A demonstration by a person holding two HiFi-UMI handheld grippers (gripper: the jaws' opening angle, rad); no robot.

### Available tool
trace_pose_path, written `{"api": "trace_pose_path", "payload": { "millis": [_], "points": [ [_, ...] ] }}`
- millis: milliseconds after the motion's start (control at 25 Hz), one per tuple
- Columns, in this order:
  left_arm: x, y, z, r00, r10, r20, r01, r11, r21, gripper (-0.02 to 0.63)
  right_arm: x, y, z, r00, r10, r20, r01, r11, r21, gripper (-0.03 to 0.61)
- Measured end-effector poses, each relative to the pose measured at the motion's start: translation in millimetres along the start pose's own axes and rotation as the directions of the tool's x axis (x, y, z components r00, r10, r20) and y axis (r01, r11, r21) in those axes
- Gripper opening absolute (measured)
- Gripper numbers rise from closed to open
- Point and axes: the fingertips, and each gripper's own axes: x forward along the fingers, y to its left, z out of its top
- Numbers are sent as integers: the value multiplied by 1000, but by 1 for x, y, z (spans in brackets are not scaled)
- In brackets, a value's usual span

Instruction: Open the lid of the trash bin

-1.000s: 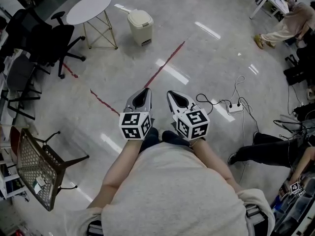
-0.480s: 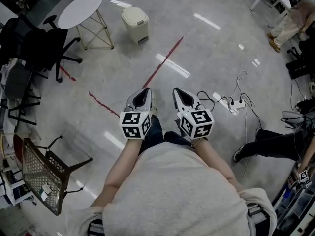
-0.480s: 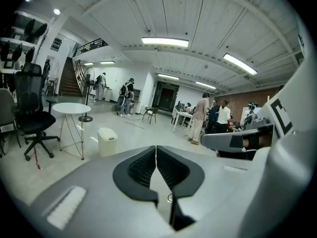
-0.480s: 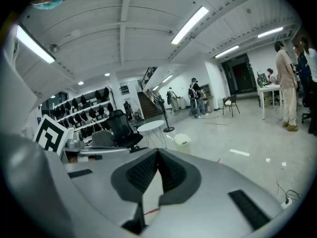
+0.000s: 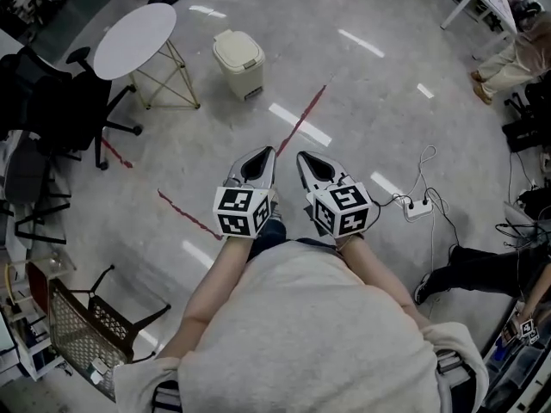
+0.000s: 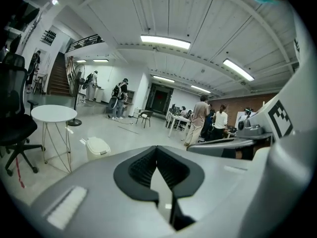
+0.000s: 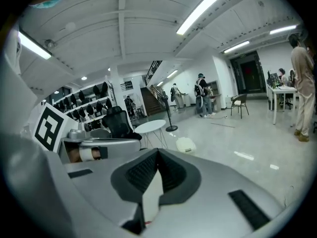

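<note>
A cream trash bin (image 5: 238,61) with its lid down stands on the grey floor, far ahead of both grippers and beside a round white table (image 5: 135,40). It shows small in the left gripper view as the trash bin (image 6: 97,147), and in the right gripper view as the trash bin (image 7: 186,144). My left gripper (image 5: 262,155) and right gripper (image 5: 304,157) are held side by side at waist height, pointing forward. Both are shut with nothing between the jaws, as the left gripper (image 6: 157,148) and right gripper (image 7: 157,152) close-ups show.
Black office chairs (image 5: 52,101) stand left of the table, and a mesh chair (image 5: 82,334) lies tipped at lower left. A red tape line (image 5: 301,119) crosses the floor toward the bin. A power strip (image 5: 417,206) with cables lies right. People (image 5: 482,269) sit at right.
The head view has advanced: the bin and table now sit slightly lower and nearer in frame. Both grippers stay shut and side by side, held a little further forward.
</note>
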Motion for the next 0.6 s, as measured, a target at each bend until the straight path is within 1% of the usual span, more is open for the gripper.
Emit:
{"api": "trace_pose_path", "payload": {
  "millis": [160, 280, 520, 600],
  "points": [
    [41, 40, 40, 999, -15, 29, 14, 1000, 6, 9, 50, -20, 36, 1000, -2, 13, 2, 1000, -4, 6],
    [61, 62, 59, 999, -26, 40, 25, 1000, 13, 9, 78, -34, 54, 999, -21, 25, 21, 1000, 3, 7],
    [94, 92, 63, 1000, -24, 4, 24, 1000, -1, 9, 114, -56, 66, 1000, -14, 6, 14, 1000, 28, 6],
    [103, 105, 64, 1000, -11, -4, 11, 1000, -11, 9, 128, -64, 70, 1000, -6, 1, 6, 999, 37, 6]
  ]
}}
